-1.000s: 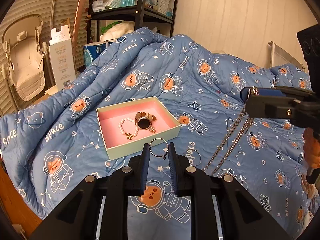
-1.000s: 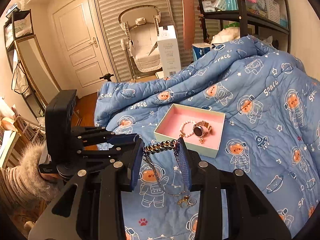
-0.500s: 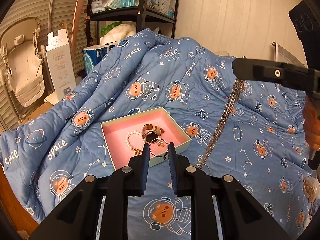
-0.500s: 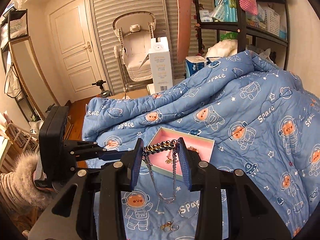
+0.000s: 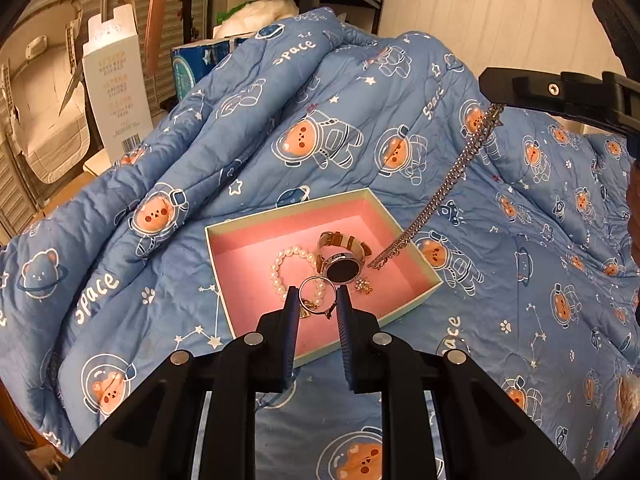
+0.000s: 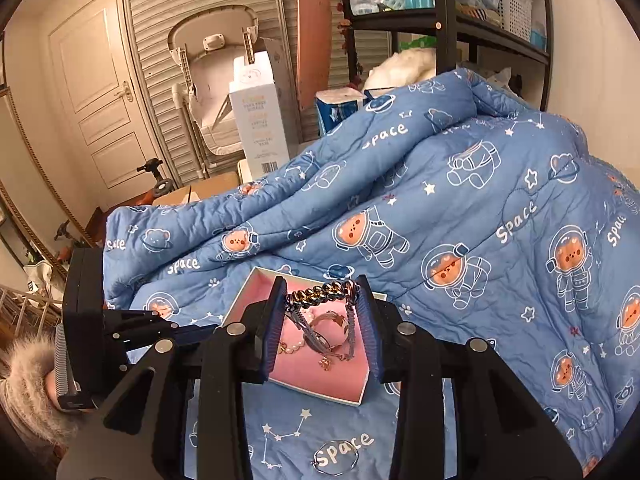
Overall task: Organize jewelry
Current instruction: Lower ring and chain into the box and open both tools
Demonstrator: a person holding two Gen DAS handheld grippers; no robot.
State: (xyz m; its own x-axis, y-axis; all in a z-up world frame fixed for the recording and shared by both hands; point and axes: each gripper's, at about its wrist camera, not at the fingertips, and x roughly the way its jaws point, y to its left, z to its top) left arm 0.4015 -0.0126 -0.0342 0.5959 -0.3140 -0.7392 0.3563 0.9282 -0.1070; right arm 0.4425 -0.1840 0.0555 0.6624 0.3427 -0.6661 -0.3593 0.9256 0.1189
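A: While the box (image 5: pixel 256 248) rests on the blue quilt (image 5: pixel 520 280), what does each gripper carry?

B: Left gripper (image 5: pixel 318 300) pinches a thin ring (image 5: pixel 316 294) above the box's 6 o'clock edge. Right gripper (image 6: pixel 322 294) pinches a chain (image 6: pixel 320 293); its free end hangs into the box at 3 o'clock.

A: Box contents?

B: Pearl bracelet (image 5: pixel 294 266), watch (image 5: pixel 340 258), small charm (image 5: pixel 363 286).

Both wrist views look down closely from opposite sides, sharing the pink-lined box (image 5: pixel 352 205) (image 6: pixel 256 280) on the quilt (image 5: pixel 280 120) (image 6: pixel 480 200)
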